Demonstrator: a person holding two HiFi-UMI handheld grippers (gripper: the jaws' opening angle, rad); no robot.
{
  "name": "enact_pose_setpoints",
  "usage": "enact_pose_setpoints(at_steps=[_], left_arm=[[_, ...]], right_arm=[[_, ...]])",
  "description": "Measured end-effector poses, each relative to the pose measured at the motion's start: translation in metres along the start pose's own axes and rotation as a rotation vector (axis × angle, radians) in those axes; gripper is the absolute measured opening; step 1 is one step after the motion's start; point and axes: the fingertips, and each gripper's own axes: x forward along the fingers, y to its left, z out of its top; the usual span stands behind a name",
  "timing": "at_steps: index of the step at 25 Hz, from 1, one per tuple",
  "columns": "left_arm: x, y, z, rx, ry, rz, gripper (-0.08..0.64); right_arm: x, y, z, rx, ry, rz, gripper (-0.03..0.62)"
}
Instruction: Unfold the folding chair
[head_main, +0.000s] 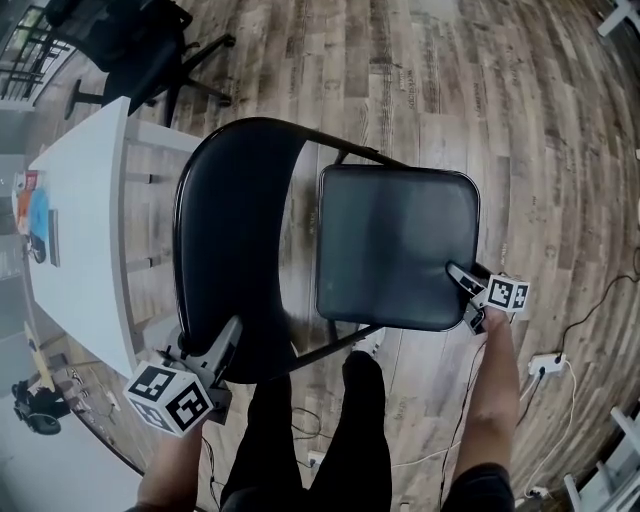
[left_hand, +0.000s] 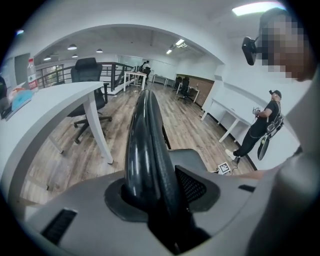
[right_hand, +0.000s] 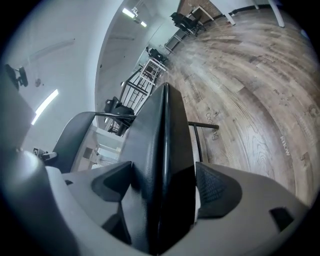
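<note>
The unfolding looks far along, probably at the spreading step: seen from above, the black metal folding chair (head_main: 330, 240) stands on the grey-brown wood-plank floor (head_main: 520, 120), just beside the long edge of a white counter (head_main: 85, 230). Its padded, rounded-square seat (head_main: 395, 245) is swung well out from the curved black backrest (head_main: 225, 230) and looks close to level. The left gripper (head_main: 232, 335) is clamped on the backrest at the end nearest the person; in the left gripper view the glossy tube and the panel edge run straight up out of the jaws, seated in the hollow of one pad with the meshed pad against the other side. The right gripper (head_main: 463, 297) bites the seat's near right corner; in the right gripper view the seat stands edge-on between the jaws, with both pads closed against it. In my judgement, the next move calls for holding the backrest steady while the seat corner is pressed down and away until the frame reaches its stop. The push should follow the hinge's arc, not go straight down, so the legs do not skid on the smooth planks. Whether the frame has already locked cannot be told, as the seat and backrest hide the legs and hinges.
</note>
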Motion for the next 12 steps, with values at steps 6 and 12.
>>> enact_pose_setpoints(at_steps=[6, 12], left_arm=[[-0.039, 0.001, 0.004, -0.005, -0.105, 0.065, 0.202], [-0.099, 0.003, 0.006, 0.049, -0.244, 0.112, 0.183]], right_arm=[[-0.072, 0.0, 0.01, -0.063, -0.186, -0.233, 0.38], [-0.143, 0.145, -0.021, -0.328, -0.335, -0.333, 0.341]])
